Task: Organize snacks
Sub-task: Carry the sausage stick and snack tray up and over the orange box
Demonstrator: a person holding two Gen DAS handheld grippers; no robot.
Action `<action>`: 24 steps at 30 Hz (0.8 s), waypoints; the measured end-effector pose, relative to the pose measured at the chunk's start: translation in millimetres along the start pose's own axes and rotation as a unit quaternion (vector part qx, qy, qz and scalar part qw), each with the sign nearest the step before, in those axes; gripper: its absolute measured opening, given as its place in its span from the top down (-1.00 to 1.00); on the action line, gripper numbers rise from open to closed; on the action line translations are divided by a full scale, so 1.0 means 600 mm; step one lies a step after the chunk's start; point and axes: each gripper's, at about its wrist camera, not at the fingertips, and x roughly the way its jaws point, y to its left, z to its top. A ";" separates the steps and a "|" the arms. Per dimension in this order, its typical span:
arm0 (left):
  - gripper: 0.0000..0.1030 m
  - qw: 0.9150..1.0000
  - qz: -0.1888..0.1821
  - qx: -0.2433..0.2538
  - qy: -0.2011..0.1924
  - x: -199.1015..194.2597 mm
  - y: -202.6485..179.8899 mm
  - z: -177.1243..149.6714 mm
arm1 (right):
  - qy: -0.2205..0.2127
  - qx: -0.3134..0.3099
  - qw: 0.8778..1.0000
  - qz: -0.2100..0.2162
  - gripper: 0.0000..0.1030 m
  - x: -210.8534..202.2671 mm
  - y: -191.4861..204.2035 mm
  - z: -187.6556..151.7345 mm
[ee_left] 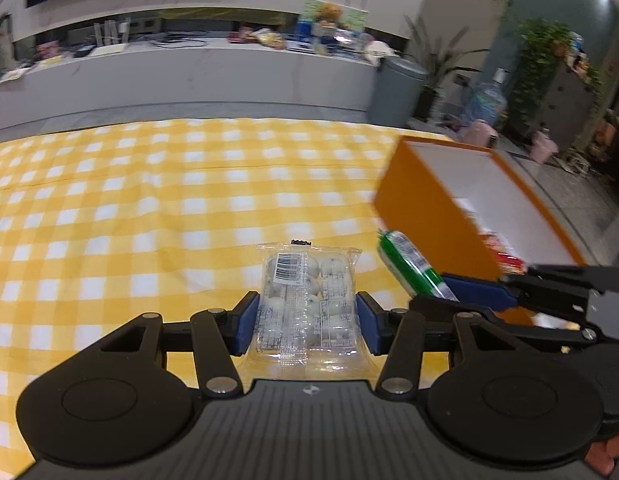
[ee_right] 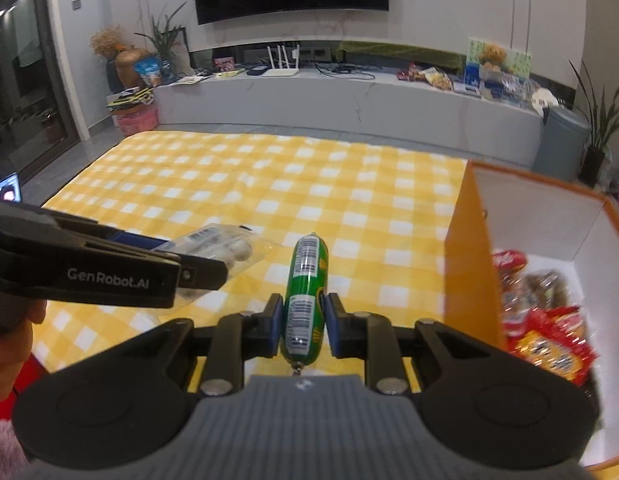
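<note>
Two snacks are in the air at once, and that is where I would worry. From the left wrist, the left gripper (ee_left: 305, 320) pinches a clear pack of white round sweets (ee_left: 305, 300) at bottom centre, its blue pads (ee_left: 245, 322) pressing only on the thin film edges; the slippery wrapper could slide out over the yellow checked cloth (ee_left: 149, 208). At right, the orange box (ee_left: 429, 200) stands open, white inside, with red wrappers just showing.

From the right wrist, the right gripper (ee_right: 300, 320) is clamped on a green sausage (ee_right: 305, 292) at centre, upright between the pads. The left gripper reaches in from the left edge, so the two could knock together near the box's wall (ee_right: 469, 260). Inside, at lower right, lie red snack packets (ee_right: 549, 344) and some brownish ones.
</note>
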 end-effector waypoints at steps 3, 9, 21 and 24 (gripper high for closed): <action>-0.14 1.000 -0.021 0.012 0.004 -0.007 -0.035 0.010 | -0.001 -0.013 1.000 0.005 0.61 -0.035 -0.019 0.004; -0.14 0.998 -0.052 0.040 -0.010 -0.013 -0.101 0.046 | -0.001 -0.002 1.000 0.004 0.60 -0.092 -0.089 0.023; -0.14 0.983 -0.114 0.138 0.030 0.073 -0.277 0.124 | 0.045 -0.016 0.995 -0.085 0.60 -0.135 -0.237 0.048; -0.14 0.978 -0.118 0.160 0.057 0.111 -0.307 0.130 | 0.076 -0.031 0.992 -0.099 0.60 -0.125 -0.268 0.044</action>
